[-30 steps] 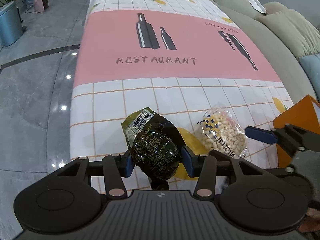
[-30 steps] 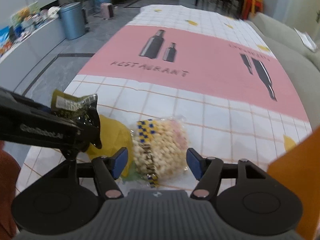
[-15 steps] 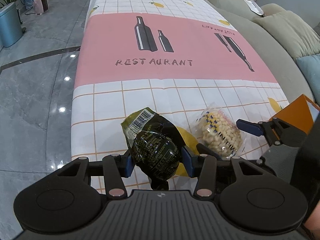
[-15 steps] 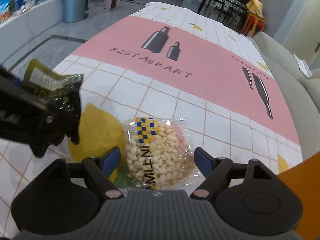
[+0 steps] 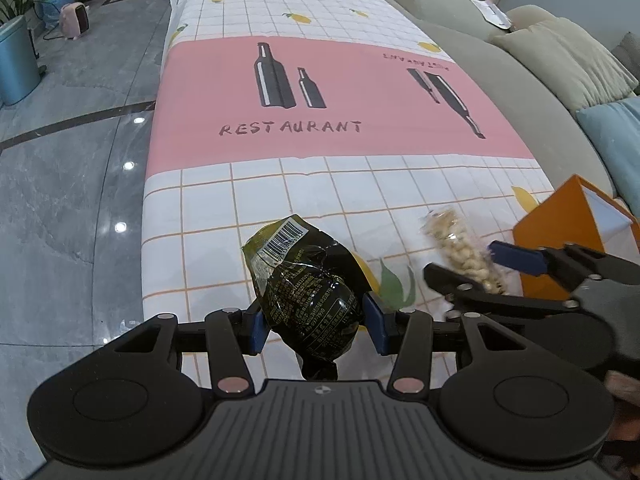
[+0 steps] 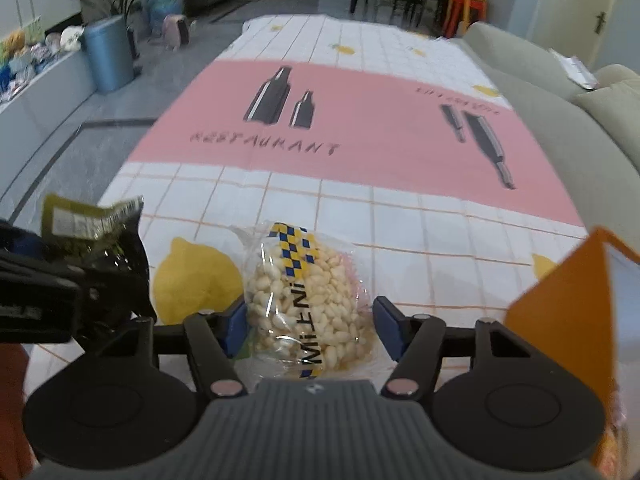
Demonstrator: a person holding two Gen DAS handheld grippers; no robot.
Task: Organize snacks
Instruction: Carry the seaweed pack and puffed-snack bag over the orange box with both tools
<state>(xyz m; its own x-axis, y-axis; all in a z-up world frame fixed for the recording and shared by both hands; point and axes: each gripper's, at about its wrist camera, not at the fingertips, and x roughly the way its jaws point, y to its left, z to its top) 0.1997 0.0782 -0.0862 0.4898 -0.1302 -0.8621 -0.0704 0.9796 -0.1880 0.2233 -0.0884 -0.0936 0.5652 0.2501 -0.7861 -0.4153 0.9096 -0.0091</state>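
Two grippers, two snack packs, one orange box

Left gripper (image 5: pixel 316 322) clamps the dark pack (image 5: pixel 308 300) above the cloth (image 5: pixel 320 92); right gripper (image 6: pixel 306 322) – jaws closing round the nut bag (image 6: pixel 308 300), now lifted off the cloth where it lay before – beside the box (image 6: pixel 560 312).

The left gripper (image 5: pixel 312 322) points steeply down, its blue pads pressed against both sides of a dark green snack packet (image 5: pixel 308 300), which it holds clear of the surface. The right gripper (image 6: pixel 308 320) sits just to its right, also angled down; its jaws are closing around a clear bag of pale puffed snacks (image 6: pixel 308 300), the pads close at both sides of it
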